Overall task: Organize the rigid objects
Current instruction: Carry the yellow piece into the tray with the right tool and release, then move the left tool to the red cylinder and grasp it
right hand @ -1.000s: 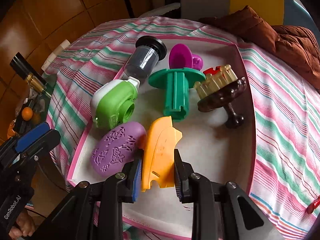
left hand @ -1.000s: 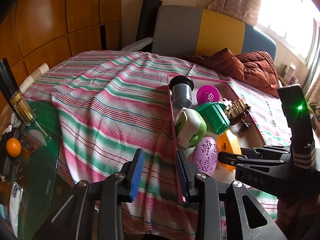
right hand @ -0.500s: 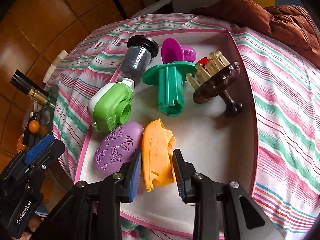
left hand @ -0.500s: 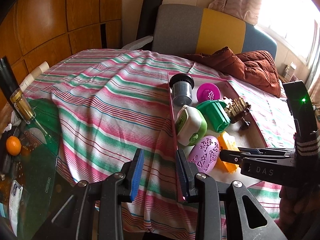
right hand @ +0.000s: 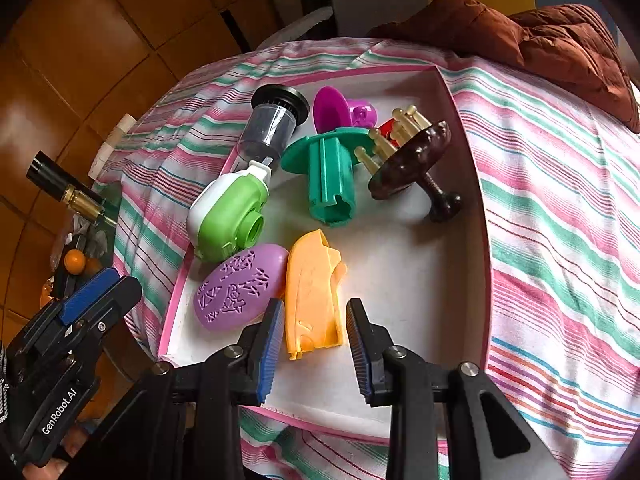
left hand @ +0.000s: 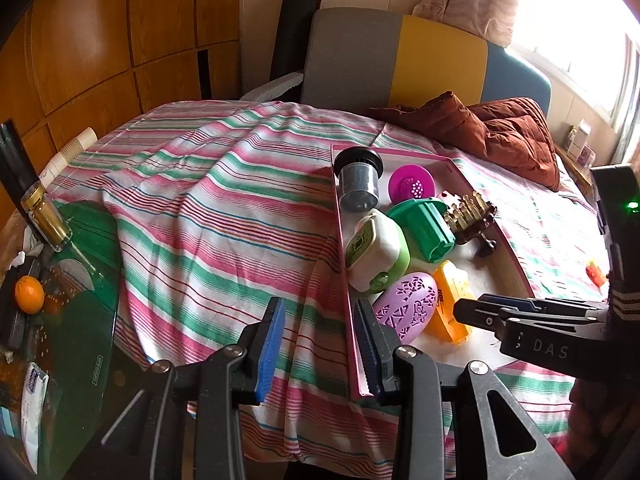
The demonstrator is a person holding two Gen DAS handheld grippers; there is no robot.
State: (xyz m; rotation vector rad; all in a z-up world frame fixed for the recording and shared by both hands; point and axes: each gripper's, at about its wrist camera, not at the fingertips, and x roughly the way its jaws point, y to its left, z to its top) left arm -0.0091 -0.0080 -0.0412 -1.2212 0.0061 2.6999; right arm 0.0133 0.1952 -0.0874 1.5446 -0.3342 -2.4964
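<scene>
With my right hand-held gripper [right hand: 314, 340] slightly parted, empty, over the orange piece [right hand: 314, 292], I should retreat straight; left hand-held gripper [left hand: 320, 348] opening, holding nothing.

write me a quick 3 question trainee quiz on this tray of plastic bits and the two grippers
1. Multiple choice: what lies between the fingers of the right gripper? A a metal spoon; B the flat orange plastic piece; C nothing.
2. True or false: the dark brown wooden pin brush lies inside the pink-rimmed white tray.
3. Short answer: which thing lies right beside the orange piece, on the side toward the left gripper?
Key: 1 B, with the pads not pressing on it. 2 true. 3 the purple oval perforated plastic piece.
</scene>
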